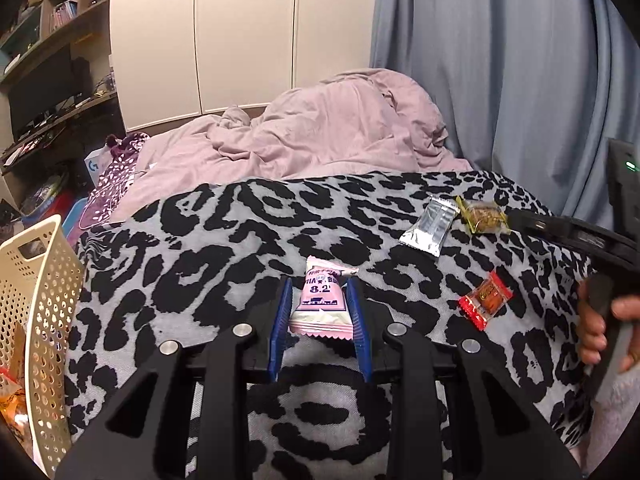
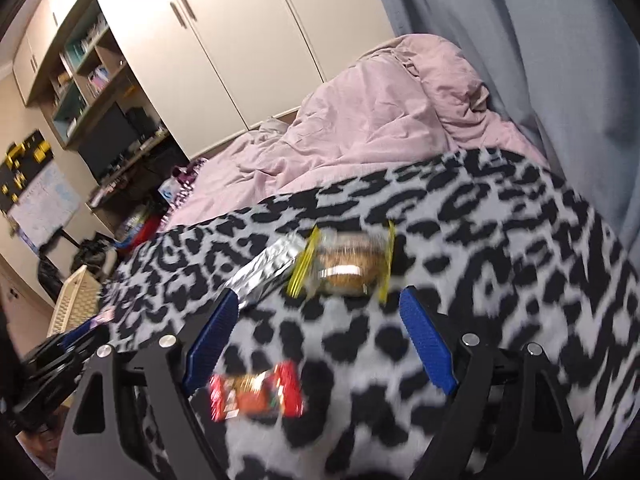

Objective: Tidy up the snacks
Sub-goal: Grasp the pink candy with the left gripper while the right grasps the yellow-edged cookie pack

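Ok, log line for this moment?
left gripper: closed on pink snack | right gripper: open, near yellow-edged snack | basket: left

Bare blanket left of pink packet — basket bounds it.

Red snack packet motion-blurred, unreadable

A home bedroom: a bed with a rumpled pink duvet and leopard-print blanket, cream wardrobe doors, blue curtains, cluttered shelves.
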Tool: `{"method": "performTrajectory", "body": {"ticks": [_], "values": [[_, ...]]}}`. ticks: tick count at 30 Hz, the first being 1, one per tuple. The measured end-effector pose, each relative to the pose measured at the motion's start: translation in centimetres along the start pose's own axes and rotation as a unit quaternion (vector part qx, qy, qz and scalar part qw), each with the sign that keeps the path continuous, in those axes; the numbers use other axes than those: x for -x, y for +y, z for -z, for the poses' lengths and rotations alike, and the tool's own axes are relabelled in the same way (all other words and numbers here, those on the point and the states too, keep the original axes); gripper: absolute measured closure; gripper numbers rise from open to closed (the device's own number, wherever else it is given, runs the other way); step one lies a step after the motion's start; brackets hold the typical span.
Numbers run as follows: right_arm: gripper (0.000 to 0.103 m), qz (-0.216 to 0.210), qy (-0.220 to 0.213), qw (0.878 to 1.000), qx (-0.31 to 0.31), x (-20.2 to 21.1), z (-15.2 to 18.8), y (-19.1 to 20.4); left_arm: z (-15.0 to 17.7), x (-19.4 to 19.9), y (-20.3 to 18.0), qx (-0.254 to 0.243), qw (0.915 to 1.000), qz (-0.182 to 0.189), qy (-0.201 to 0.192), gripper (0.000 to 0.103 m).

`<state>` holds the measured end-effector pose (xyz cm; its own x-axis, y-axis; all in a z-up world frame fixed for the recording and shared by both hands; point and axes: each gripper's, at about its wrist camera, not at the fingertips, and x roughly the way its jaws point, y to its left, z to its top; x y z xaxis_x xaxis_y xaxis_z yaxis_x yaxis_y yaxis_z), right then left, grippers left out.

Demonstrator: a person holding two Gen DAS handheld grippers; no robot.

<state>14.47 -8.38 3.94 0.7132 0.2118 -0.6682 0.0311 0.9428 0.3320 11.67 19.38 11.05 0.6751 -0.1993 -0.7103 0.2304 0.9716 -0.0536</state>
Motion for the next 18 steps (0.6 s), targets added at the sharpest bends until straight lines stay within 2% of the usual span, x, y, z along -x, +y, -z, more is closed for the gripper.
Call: {"method": "performTrajectory", "body": {"ticks": [6,13,15,17,18], "values": [[0.021,0.046,0.03,0.998,0.028,-3.7,-1.8,0.7,0.2,0.9,0.5,0.006,0.9999,0.002,-0.01,0.074],[0.02,0.079,0.057,0.994,0.05,-6.0,-1.9,0.9,0.3,1.0,1.4,0.016,0.9998,-0.001,-0.013,0.074],[0.023,0.086,0.053,0.993,0.056,-6.1,-2.0,0.8,0.3,1.0,1.7,0.021,0.9997,-0.002,-0.013,0.074],[0.035,0.089,0.051,0.993,0.06,-5.9,-2.1,0.8,0.3,1.1,1.8,0.023,0.9996,-0.003,-0.015,0.074],[0.037,0.089,0.051,0.993,0.061,-5.9,-2.1,0.7,0.3,1.1,2.0,0.025,0.9996,-0.003,-0.015,0.074]]}}
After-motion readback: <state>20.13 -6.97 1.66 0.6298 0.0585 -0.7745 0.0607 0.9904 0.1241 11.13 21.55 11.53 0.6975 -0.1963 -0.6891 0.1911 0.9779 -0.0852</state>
